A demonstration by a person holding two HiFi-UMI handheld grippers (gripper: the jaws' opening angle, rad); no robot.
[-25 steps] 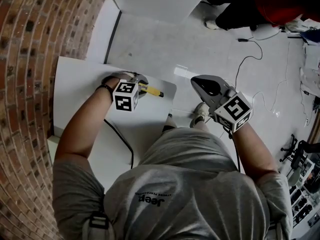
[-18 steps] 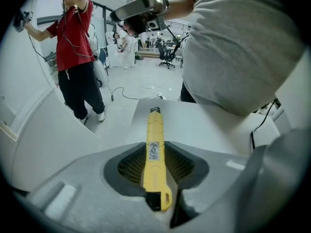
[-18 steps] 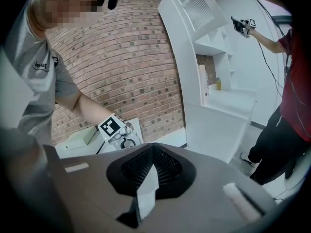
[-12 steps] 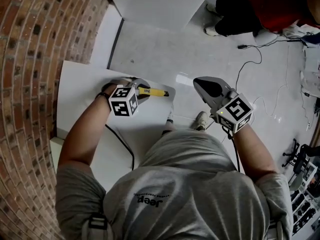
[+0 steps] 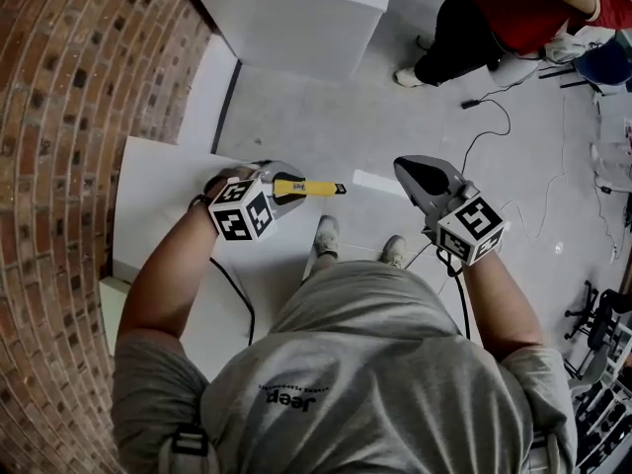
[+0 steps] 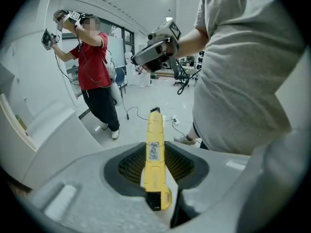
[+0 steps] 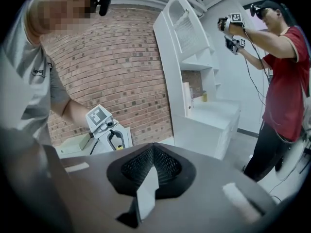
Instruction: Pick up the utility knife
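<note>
The utility knife is yellow with a black tip. It sits lengthwise between the jaws of my left gripper, which is shut on it and holds it in the air beyond the white table's right edge. In the left gripper view the knife runs straight out from the pads, its front end pointing away. My right gripper hovers over the floor to the right of the knife, shut with nothing in it. The left gripper also shows in the right gripper view, in front of the brick wall.
A brick wall runs along the left. A white cabinet stands at the back. A person in a red shirt stands at the top right. Cables lie on the floor. A black cord crosses the table.
The left gripper has lifted the knife off the table and carried it up and slightly right. The right gripper has drifted a little to the right.
</note>
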